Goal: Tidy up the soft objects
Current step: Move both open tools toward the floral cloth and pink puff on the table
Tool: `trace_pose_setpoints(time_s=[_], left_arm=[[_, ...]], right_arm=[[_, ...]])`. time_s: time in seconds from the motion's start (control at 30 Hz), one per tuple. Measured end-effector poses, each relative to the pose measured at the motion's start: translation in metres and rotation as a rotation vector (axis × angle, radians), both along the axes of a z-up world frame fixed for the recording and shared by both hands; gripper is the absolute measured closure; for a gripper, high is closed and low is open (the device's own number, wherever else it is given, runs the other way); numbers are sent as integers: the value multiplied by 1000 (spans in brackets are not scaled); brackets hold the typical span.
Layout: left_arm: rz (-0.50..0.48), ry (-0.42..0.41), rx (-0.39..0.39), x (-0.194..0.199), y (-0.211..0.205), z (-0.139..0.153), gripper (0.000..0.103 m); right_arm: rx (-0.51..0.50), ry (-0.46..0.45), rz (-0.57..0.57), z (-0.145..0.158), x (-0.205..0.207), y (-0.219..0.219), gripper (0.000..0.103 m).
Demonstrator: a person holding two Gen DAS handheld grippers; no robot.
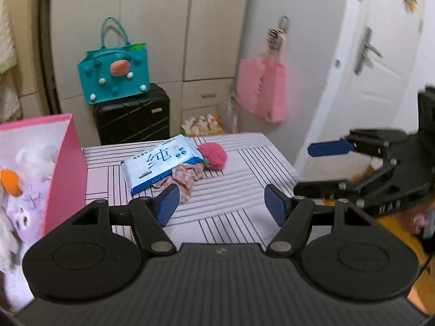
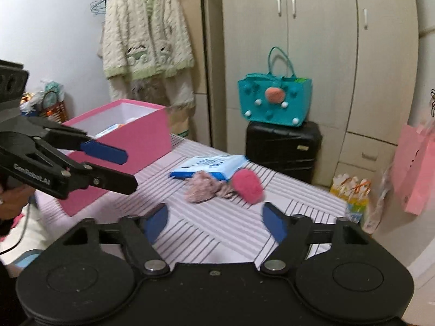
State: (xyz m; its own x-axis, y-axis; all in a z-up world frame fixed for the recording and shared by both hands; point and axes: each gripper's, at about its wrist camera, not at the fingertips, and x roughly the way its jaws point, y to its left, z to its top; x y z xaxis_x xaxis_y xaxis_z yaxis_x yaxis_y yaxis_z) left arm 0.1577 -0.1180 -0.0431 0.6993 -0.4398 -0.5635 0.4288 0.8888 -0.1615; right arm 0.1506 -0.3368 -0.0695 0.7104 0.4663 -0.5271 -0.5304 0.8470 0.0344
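Observation:
A blue-white wet-wipes pack, a floral cloth scrunchie and a pink fuzzy ball lie together on the striped bed. A pink box at the left holds plush toys. My left gripper is open and empty, above the bed short of the pile; it also shows in the right wrist view. My right gripper is open and empty, near the pile; it also shows in the left wrist view.
A teal felt bag sits on a black suitcase beyond the bed. A pink bag hangs by the white door. A cream cardigan hangs on the wall. Wardrobe behind.

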Motion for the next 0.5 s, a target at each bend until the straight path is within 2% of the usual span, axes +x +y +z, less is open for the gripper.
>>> trace_pose_setpoints(time_s=[0.13,0.27,0.33,0.43,0.5], left_arm=[[59,19,-10,18,-3,-19,35],[148,-31,31,29,-10,-40,35],[171,-30,34,33,-13,-50,35],[186,-15,21,44,-15,-63,36],[203,-8,42,51,-19,-70,36]], right_arm=[[-26,-10,-26,-15,24,1,19],[69,58,7,-24,54,-5,19],[81,62,10,-29,64,-4,19],[31,37,7,-39,78,3,19],[-14,12,-1,-46,85,11,19]])
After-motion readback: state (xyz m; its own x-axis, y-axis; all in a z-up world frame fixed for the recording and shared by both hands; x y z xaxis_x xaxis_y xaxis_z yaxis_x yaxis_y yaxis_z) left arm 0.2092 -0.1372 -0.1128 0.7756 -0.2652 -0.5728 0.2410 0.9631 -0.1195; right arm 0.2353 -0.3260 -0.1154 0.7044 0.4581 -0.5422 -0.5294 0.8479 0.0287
